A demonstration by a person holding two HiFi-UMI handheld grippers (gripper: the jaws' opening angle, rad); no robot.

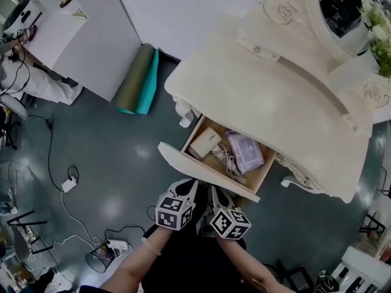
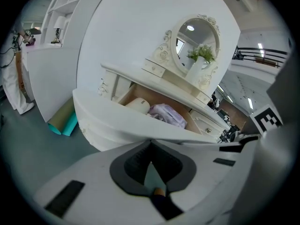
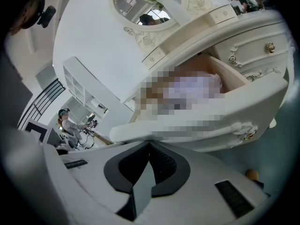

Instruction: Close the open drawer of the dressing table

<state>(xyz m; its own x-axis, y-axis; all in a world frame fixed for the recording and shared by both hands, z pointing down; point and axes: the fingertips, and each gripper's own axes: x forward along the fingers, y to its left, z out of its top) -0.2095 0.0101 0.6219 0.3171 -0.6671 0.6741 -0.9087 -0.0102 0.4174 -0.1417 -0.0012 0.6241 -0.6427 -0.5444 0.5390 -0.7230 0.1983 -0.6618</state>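
The cream dressing table [image 1: 275, 96] has its middle drawer [image 1: 204, 171] pulled out. Inside lie a white hair dryer [image 1: 205, 143], a purple packet [image 1: 244, 151] and some cords. Both grippers sit side by side just in front of the drawer's curved front panel. My left gripper [image 1: 190, 184] is shut and empty, its tips right at the panel [image 2: 117, 121] in the left gripper view. My right gripper [image 1: 214, 191] is also shut and empty, close under the panel [image 3: 225, 121]. Whether either tip touches the panel I cannot tell.
Rolled green and teal mats [image 1: 138, 81] lean by a white partition at the left. Cables and a power strip [image 1: 69, 184] lie on the dark floor. An oval mirror [image 2: 196, 36] and flowers [image 1: 377, 29] stand on the table top. A small knobbed drawer [image 3: 269, 47] is to the right.
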